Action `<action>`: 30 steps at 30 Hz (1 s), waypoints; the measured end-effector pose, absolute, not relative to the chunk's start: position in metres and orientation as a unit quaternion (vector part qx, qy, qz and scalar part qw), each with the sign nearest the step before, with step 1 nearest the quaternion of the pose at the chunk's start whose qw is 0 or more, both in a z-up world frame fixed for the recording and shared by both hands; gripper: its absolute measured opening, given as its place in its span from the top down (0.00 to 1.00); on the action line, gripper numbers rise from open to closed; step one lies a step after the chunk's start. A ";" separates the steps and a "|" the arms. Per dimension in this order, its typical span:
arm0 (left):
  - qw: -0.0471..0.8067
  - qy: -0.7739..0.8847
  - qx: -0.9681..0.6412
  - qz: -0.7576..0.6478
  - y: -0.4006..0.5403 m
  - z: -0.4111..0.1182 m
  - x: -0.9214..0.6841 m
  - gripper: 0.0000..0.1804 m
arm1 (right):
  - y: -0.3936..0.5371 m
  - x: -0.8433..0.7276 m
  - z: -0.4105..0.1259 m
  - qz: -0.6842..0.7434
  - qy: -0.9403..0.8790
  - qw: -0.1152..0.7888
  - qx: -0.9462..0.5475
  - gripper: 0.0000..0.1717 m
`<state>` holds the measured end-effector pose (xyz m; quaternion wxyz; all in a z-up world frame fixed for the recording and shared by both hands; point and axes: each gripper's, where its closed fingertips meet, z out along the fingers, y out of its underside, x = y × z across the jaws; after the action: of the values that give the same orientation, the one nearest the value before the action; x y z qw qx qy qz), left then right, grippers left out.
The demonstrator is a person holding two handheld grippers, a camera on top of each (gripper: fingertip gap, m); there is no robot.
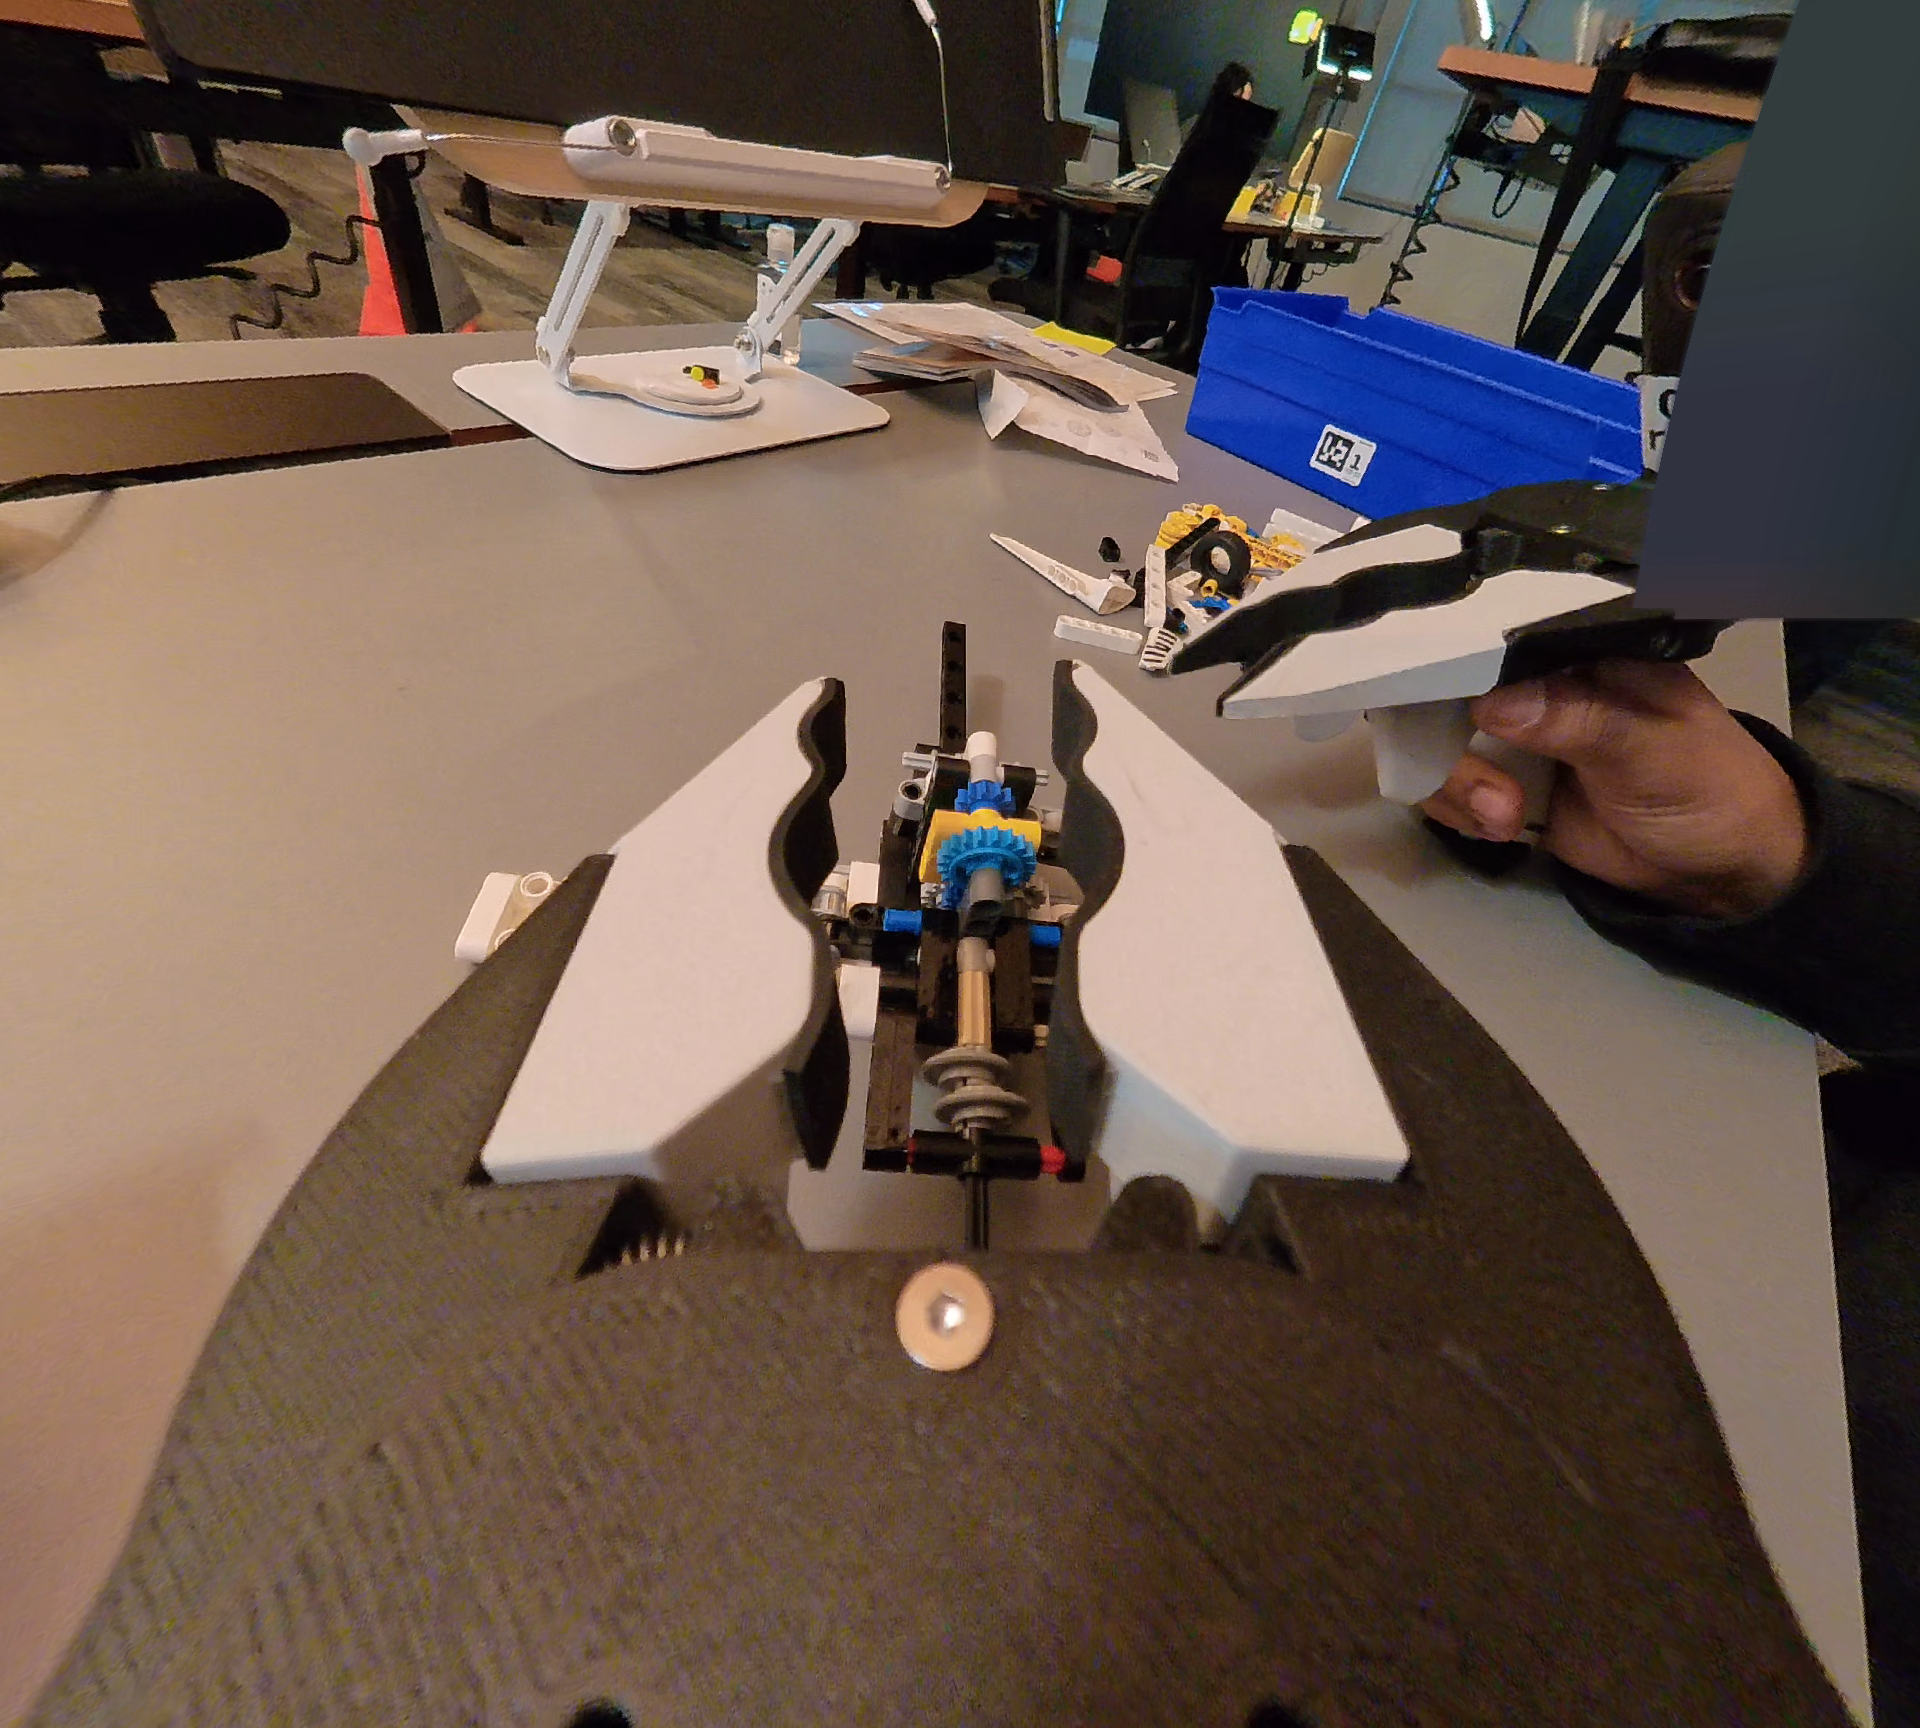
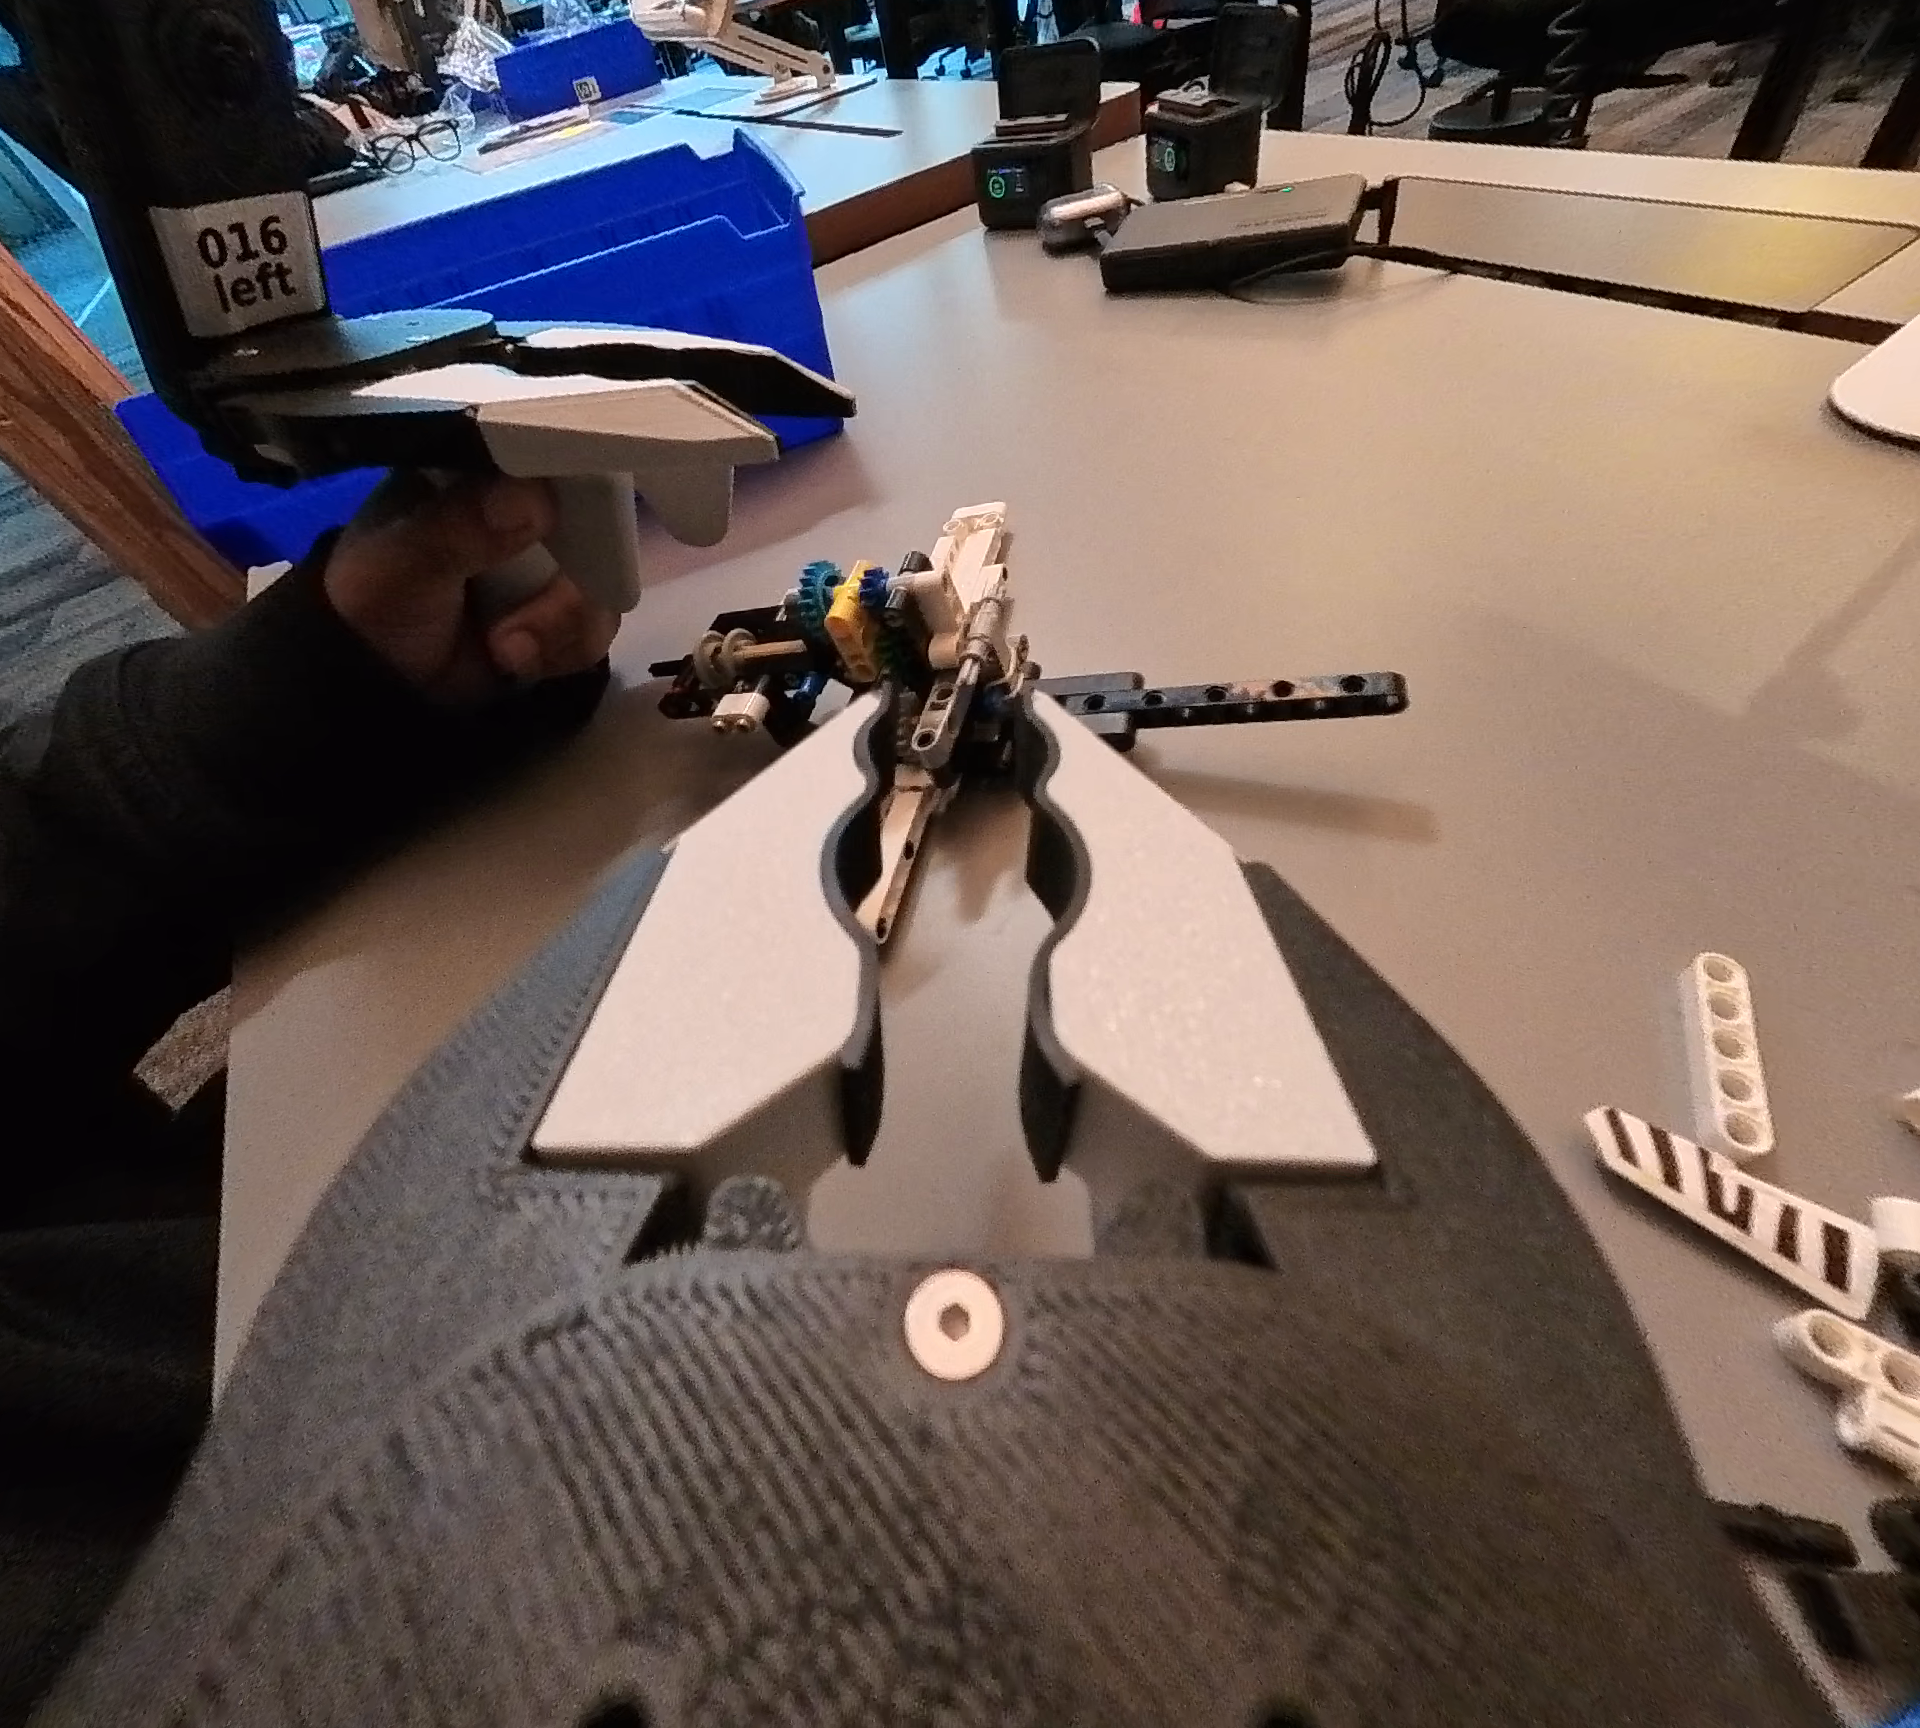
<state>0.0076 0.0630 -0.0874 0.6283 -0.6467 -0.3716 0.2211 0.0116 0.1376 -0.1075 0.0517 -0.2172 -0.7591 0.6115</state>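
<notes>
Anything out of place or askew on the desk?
Minor: small yellow and orange bits sit on the white stand's base, away from the loose parts pile. Paper sheets by the blue bin lie crumpled. Nothing looks broken.

— What is there?
— One small brick-built model (image 1: pixel 966 909) lying flat on the grey table (image 1: pixel 416 639).
— Its looks?
— A black frame, with a long black holed beam (image 2: pixel 1226 696) sticking out of one end. Along the top runs an axle carrying two blue gears (image 1: pixel 982 852) with a yellow block (image 1: pixel 961 831) between them and grey bushes (image 1: pixel 971 1081) near the other end. A white block (image 2: pixel 977 535) sits on one side, and a white beam (image 2: pixel 899 857) slants out from the opposite side.
— Is it gripped?
— No. The left gripper (image 2: pixel 810 421) hangs above it, jaws apart. The right gripper (image 1: pixel 1200 681) sits off to the side, jaws slightly parted.
</notes>
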 end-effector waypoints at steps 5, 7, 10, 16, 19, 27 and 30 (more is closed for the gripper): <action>0.629 -0.372 -0.645 0.223 0.062 -0.087 0.007 0.78 | 0.136 0.013 -0.110 0.606 -0.765 0.050 -0.213 0.88; 0.636 -0.374 -0.637 0.225 0.060 -0.084 0.007 0.78 | 0.134 0.014 -0.111 0.601 -0.769 0.052 -0.210 0.88; 0.650 -0.380 -0.621 0.219 0.056 -0.079 0.007 0.78 | 0.132 0.015 -0.114 0.593 -0.777 0.056 -0.204 0.88; 0.658 -0.386 -0.610 0.212 0.053 -0.077 0.006 0.78 | 0.129 0.018 -0.117 0.583 -0.787 0.067 -0.191 0.89; 0.655 -0.389 -0.612 0.214 0.052 -0.079 0.006 0.78 | 0.129 0.019 -0.117 0.583 -0.788 0.068 -0.189 0.89; 0.665 -0.395 -0.600 0.206 0.049 -0.077 0.006 0.79 | 0.129 0.020 -0.117 0.583 -0.788 0.070 -0.186 0.89; 0.673 -0.397 -0.591 0.200 0.048 -0.074 0.006 0.79 | 0.128 0.020 -0.118 0.581 -0.789 0.070 -0.185 0.89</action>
<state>0.0061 0.0475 -0.0744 0.6729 -0.5915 -0.3966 0.2002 0.0199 0.1284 -0.1178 0.0701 -0.1852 -0.7893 0.5812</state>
